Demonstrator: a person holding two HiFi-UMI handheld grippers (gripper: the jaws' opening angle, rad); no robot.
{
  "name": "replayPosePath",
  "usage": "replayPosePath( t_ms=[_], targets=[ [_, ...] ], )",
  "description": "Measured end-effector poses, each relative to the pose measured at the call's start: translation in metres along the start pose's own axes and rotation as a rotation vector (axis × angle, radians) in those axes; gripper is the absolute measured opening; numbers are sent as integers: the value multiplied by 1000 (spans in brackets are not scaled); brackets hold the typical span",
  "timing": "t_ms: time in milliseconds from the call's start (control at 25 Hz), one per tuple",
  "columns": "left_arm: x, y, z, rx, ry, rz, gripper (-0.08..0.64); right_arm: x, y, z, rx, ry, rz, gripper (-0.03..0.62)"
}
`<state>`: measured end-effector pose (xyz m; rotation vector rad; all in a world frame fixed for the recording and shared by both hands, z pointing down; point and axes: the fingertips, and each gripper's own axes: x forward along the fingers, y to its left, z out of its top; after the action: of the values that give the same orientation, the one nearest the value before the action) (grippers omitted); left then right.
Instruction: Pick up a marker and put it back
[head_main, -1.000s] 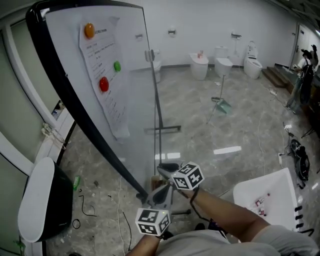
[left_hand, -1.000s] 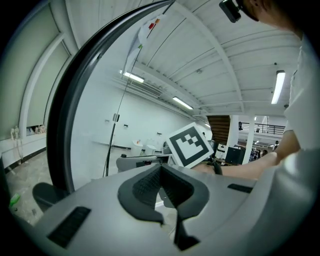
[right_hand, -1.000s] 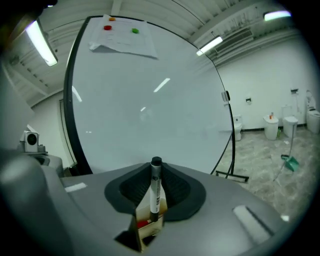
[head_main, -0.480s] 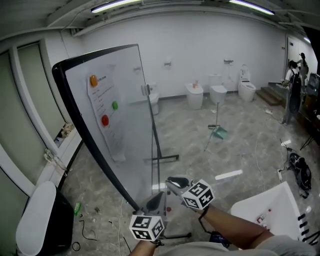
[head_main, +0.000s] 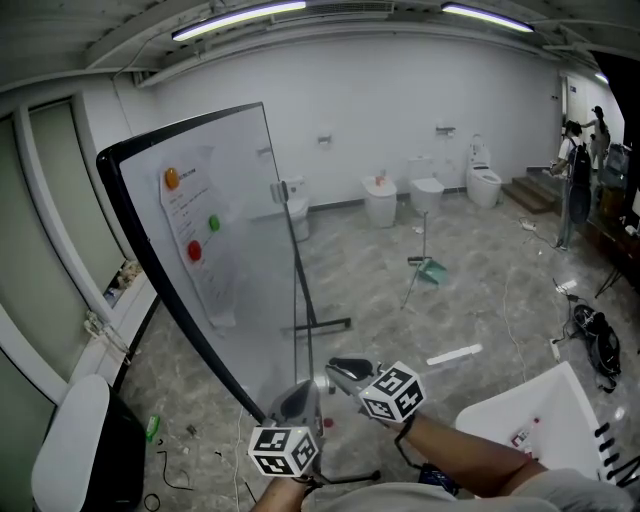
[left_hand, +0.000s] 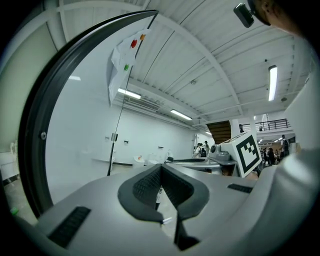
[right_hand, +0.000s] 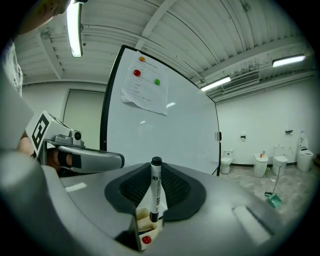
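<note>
Marker (right_hand: 155, 192) upright, clamped in jaws of right gripper (right_hand: 156, 167), held near whiteboard (right_hand: 165, 115); left gripper (left_hand: 161, 169) jaws together at tips, gripping nothing; pick-up looks done; putting marker back not yet done, return spot not visible.

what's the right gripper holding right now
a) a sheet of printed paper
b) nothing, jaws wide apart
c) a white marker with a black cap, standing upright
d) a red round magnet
c: in the right gripper view the right gripper has its dark ribbed pads closed on a white marker with a black cap, which stands upright between them.
</note>
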<state>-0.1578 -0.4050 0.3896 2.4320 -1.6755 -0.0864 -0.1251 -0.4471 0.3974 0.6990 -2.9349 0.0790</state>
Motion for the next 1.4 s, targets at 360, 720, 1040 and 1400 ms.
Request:
replayPosePath(
  t_ms=[360,720,1040,1400],
  targets=[
    [-4,11,-2,-24,2,18,2,9,2,-3,43,0,30,66],
    [-15,26,-6,-21,2,56,2,48,3,-47,162,80,76,66],
    [-26,32,-31,-90,36,65,2,81,-1,-119,294,203,83,66],
    [-34,41,-61,-146,106,72,2,107,5,-195,455,308,108,66]
  ],
)
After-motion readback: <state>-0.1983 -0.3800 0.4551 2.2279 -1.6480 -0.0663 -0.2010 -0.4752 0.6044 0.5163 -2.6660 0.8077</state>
